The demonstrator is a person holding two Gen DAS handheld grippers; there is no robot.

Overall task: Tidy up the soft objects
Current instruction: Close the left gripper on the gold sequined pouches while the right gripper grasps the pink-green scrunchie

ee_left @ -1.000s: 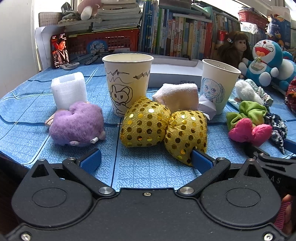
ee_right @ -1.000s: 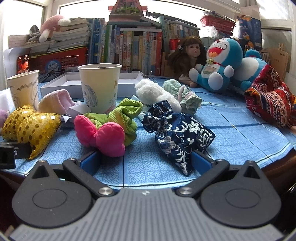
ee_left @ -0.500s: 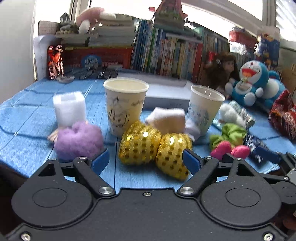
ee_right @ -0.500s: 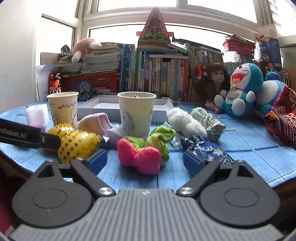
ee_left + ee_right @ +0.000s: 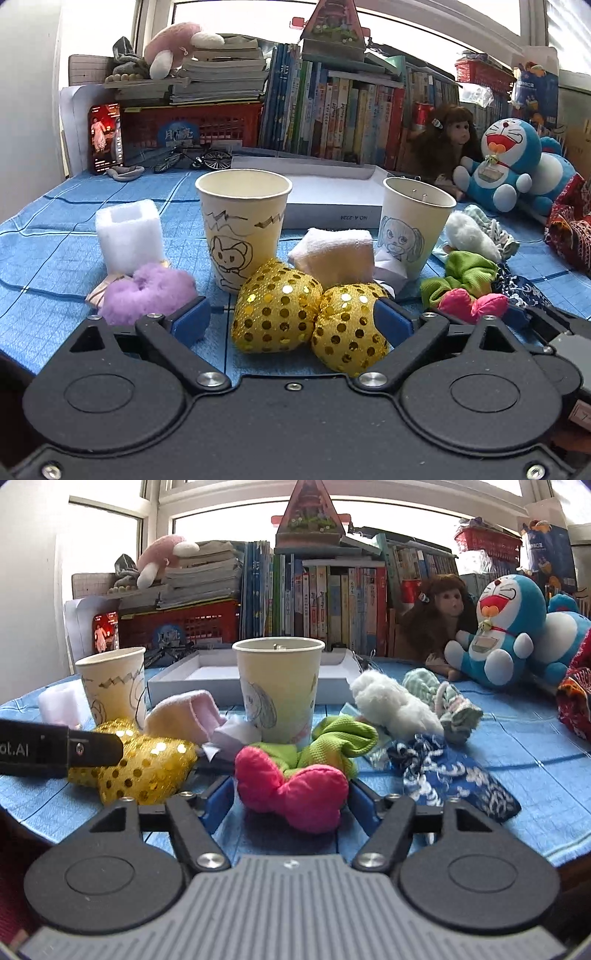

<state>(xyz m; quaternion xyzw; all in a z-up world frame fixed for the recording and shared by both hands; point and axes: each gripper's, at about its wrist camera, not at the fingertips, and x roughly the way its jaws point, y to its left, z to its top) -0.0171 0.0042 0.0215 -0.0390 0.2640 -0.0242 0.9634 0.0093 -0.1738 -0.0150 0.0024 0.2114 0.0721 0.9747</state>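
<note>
Your right gripper (image 5: pixel 291 799) has its jaws just closing around the pink bow (image 5: pixel 291 788), pads beside it, not clearly pressing. Your left gripper (image 5: pixel 291 323), just reopened, stands wide around the gold sequin bow (image 5: pixel 308 319) on the blue cloth (image 5: pixel 55 236), right pad touching it.

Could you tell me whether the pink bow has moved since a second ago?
No; the pink bow still lies against the green scrunchie before the paper cup.

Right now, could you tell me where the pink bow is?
The pink bow lies low and central in the right wrist view, between the right gripper's jaws, before the green scrunchie.
</note>
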